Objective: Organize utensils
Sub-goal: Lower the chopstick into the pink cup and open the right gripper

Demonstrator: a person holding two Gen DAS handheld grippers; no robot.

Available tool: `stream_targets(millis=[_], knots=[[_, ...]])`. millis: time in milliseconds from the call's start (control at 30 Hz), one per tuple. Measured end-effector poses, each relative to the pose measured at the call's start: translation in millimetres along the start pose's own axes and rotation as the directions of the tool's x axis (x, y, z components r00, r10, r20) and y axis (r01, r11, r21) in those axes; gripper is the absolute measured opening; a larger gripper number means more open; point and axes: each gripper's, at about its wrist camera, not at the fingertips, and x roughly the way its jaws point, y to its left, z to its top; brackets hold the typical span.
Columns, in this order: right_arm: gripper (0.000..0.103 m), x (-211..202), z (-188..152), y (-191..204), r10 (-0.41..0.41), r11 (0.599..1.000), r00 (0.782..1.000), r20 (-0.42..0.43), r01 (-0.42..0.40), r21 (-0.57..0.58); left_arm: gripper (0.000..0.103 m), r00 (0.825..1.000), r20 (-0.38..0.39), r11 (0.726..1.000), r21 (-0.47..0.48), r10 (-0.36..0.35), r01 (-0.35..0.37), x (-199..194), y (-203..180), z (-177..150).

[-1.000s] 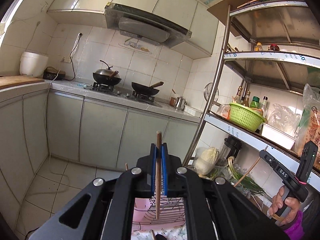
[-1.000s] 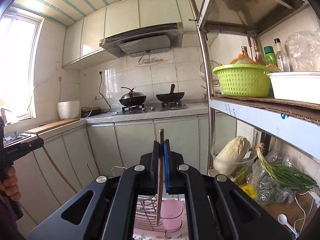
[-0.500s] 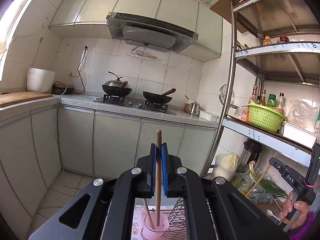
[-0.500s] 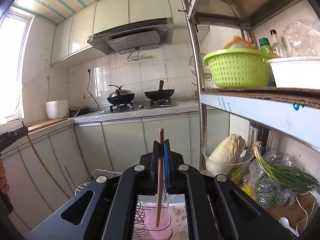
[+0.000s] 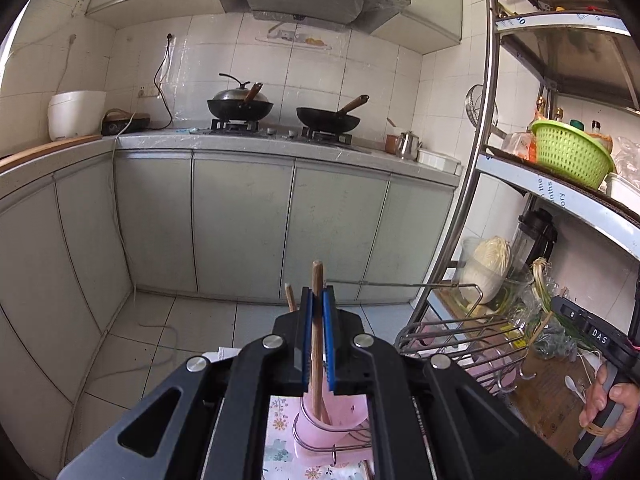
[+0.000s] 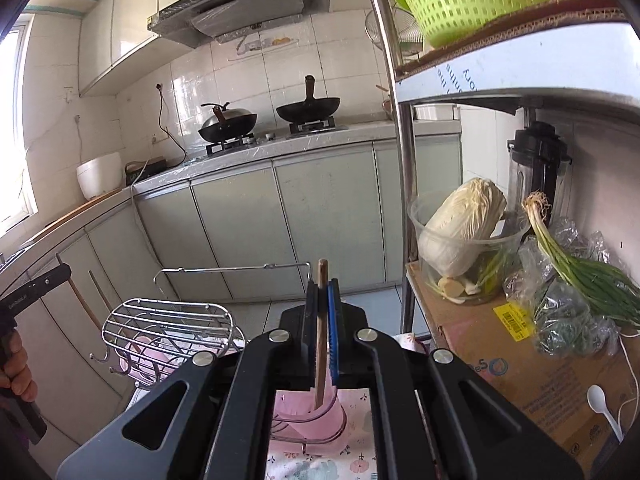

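A: Any lettering we can log?
B: "DAS" in white on the right tool's black body (image 5: 599,336), seen from the left wrist.
A: The shelf edge (image 6: 460,74)?
B: Inverted print; we make out "the" and "ory", the rest cut off. The cardboard box's yellow barcode sticker (image 6: 513,317) is too small to read.

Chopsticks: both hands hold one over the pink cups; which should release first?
Left, probably. Its chopstick already dips into the pink cup; the right's chopstick ends at about its cup's rim.

Bright daylight from a left window (image 6: 12,128), glare there, strong fisheye bending, dark corners.
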Motion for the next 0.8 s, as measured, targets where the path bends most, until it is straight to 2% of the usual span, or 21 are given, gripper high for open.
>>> stream_targets(millis=[167, 333, 433, 500, 533, 633, 667, 800], knots=[[0.005, 5.2, -3.5, -0.3, -0.005, 1.0, 1.0, -0.015, 0.005, 0.001, 0.005, 0.998, -0.064, 1.0, -0.03, 0.002, -0.004, 20.8, 8.0, -12.1], [0.005, 7.9, -0.3, 1.2, -0.011, 1.0, 0.999, -0.034, 0.011, -0.001, 0.005, 0.997, -0.08, 0.998, -0.052, 0.014, -0.019, 30.4, 11.7, -15.9], [0.005, 10.1, -1.8, -0.2, -0.013, 1.0, 0.999, -0.051, 0.013, 0.008, 0.014, 0.996, -0.089, 0.998, -0.063, 0.014, -0.019, 30.1, 13.3, -17.0], [0.006, 12.7, -3.4, -3.6, -0.018, 1.0, 0.997, -0.07, 0.02, 0.024, 0.031, 0.996, -0.082, 0.997, -0.068, 0.019, -0.025, 27.3, 14.4, -16.6], [0.008, 13.7, -4.2, -5.5, -0.014, 0.999, 0.997, -0.079, 0.017, 0.035, 0.032, 0.997, -0.077, 0.997, -0.074, 0.017, -0.022, 25.5, 15.2, -16.5], [0.028, 12.4, -6.1, -10.3, -0.007, 0.998, 0.996, -0.085, 0.013, 0.064, 0.034, 0.998, -0.062, 0.996, -0.085, 0.018, -0.023, 18.3, 16.1, -12.4], [0.031, 10.8, -6.0, -10.8, -0.005, 0.998, 0.997, -0.081, 0.01, 0.067, 0.035, 0.998, -0.056, 0.996, -0.087, 0.022, -0.027, 16.0, 16.8, -11.3], [0.033, 1.8, -4.8, -9.9, -0.008, 0.998, 0.998, -0.064, 0.012, 0.062, 0.036, 0.999, -0.043, 0.995, -0.097, 0.023, -0.027, 6.2, 18.7, -9.2]])
